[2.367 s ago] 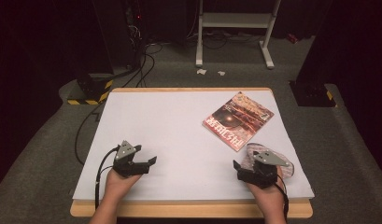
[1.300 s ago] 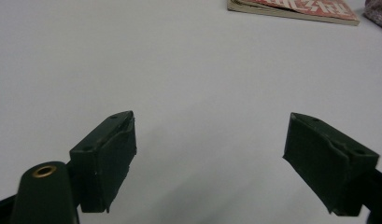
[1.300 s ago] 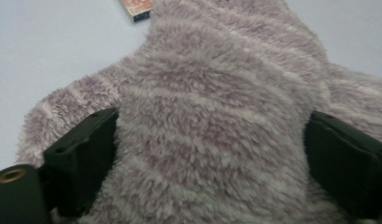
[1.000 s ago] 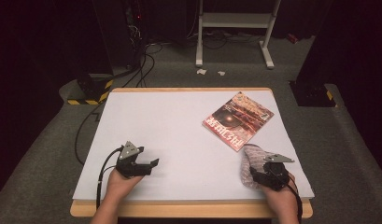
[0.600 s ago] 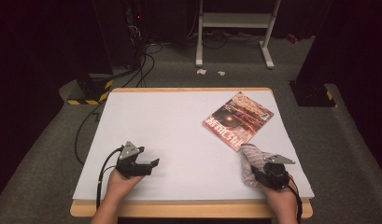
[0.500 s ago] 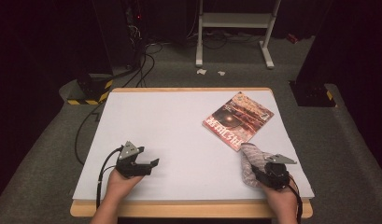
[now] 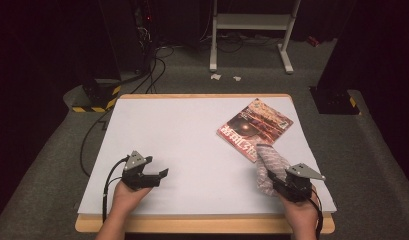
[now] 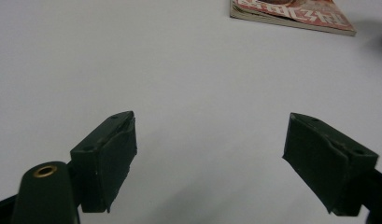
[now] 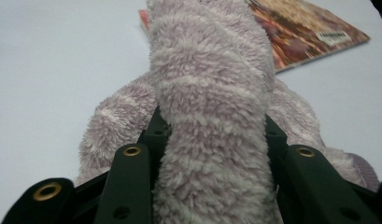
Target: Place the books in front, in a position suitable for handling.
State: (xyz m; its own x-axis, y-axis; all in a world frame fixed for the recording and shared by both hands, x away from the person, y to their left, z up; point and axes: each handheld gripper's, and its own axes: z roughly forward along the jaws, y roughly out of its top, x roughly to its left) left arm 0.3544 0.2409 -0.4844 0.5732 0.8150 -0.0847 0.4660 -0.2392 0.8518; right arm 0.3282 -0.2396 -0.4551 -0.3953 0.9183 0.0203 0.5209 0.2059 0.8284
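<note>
The right gripper (image 7: pixel 272 176) is clamping the fuzzy sock (image 7: pixel 268 162) at lower right, just below the magazine (image 7: pixel 255 128); the pick-up looks done, placing remains. The left gripper (image 7: pixel 159 175) is waiting open.

each black claw (image 7: pixel 159 174) has brass-ringed screw holes, a grey 3-cornered top plate and a trailing black cable.

The surface (image 7: pixel 192 130) was a white sheet over a wooden board whose pale edge showed along the near and far sides. A magazine (image 7: pixel 256 128) with a dark red cover lay flat on it toward the far right, turned at an angle to its edges.
</note>
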